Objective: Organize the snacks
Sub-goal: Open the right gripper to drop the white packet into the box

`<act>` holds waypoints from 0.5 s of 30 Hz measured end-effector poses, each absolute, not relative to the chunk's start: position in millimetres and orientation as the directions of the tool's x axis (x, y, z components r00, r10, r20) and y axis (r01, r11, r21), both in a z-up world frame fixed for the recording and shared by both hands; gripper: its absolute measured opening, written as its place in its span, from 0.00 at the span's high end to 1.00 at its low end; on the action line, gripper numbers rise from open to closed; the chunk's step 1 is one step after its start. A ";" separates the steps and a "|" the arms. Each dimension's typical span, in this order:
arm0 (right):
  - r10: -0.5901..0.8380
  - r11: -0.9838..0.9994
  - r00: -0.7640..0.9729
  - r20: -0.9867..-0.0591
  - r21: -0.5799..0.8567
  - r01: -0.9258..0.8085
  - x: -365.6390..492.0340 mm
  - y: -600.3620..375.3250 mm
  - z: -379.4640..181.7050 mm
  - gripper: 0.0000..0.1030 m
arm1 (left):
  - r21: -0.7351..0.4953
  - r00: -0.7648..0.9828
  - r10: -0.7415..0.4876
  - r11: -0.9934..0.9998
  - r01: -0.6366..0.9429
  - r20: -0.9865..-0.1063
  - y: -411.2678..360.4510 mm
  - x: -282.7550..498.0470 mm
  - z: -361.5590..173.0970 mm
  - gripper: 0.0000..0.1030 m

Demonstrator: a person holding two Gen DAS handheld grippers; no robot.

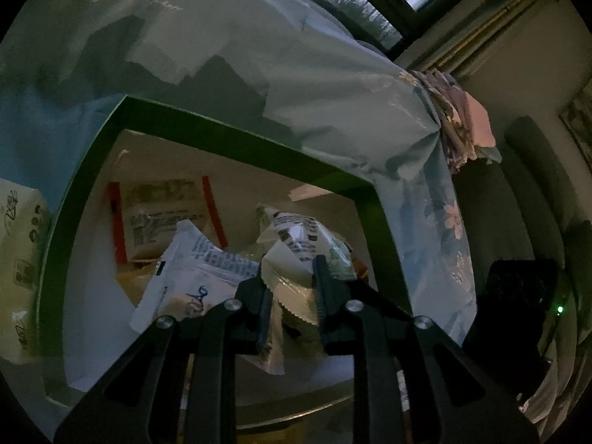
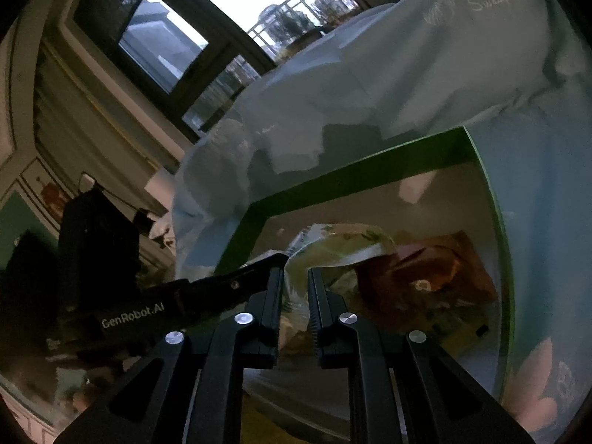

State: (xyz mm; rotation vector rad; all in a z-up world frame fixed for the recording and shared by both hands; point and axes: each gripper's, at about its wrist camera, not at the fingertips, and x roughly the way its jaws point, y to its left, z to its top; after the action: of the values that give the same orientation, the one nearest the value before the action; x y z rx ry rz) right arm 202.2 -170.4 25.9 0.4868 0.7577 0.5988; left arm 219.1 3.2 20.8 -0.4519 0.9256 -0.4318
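My left gripper (image 1: 292, 281) pinches a pale snack packet (image 1: 296, 248) inside the green-rimmed box (image 1: 236, 137), while my right gripper (image 2: 296, 285) hovers narrowly parted, empty.

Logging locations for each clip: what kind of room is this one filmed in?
Most likely a bedroom at home: a floral quilt covers what looks like a bed, windows look onto buildings outside, and a green-rimmed box of snack packets sits on the bedding.
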 end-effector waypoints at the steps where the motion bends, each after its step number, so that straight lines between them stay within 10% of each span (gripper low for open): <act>1: 0.648 0.738 0.581 -0.493 0.597 -0.315 201.6 -170.9 25.7 0.86 | -0.547 0.531 -0.536 0.823 0.154 -0.657 4.3 218.8 20.6 0.79; 3: 0.635 0.748 0.588 -0.501 0.591 -0.303 199.9 -173.6 26.9 0.83 | -0.553 0.535 -0.535 0.820 0.145 -0.654 6.2 216.8 22.3 0.73; 6: 0.619 0.751 0.606 -0.500 0.601 -0.273 192.9 -182.6 27.5 0.50 | -0.553 0.547 -0.532 0.820 0.145 -0.646 9.2 211.7 27.4 0.50; 9: 0.633 0.730 0.614 -0.471 0.628 -0.271 185.3 -192.2 29.6 0.48 | -0.517 0.584 -0.494 0.844 0.142 -0.645 14.7 200.5 38.4 0.30; 15: 0.610 0.742 0.641 -0.467 0.620 -0.255 165.7 -206.9 37.2 0.38 | -0.479 0.616 -0.435 0.872 0.104 -0.657 32.3 183.2 46.6 0.25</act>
State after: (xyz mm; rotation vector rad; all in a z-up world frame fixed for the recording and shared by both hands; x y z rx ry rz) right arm 165.7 -206.9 37.2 0.5412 0.7180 0.5211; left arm 183.2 32.3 46.6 -0.4205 0.8566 -0.3206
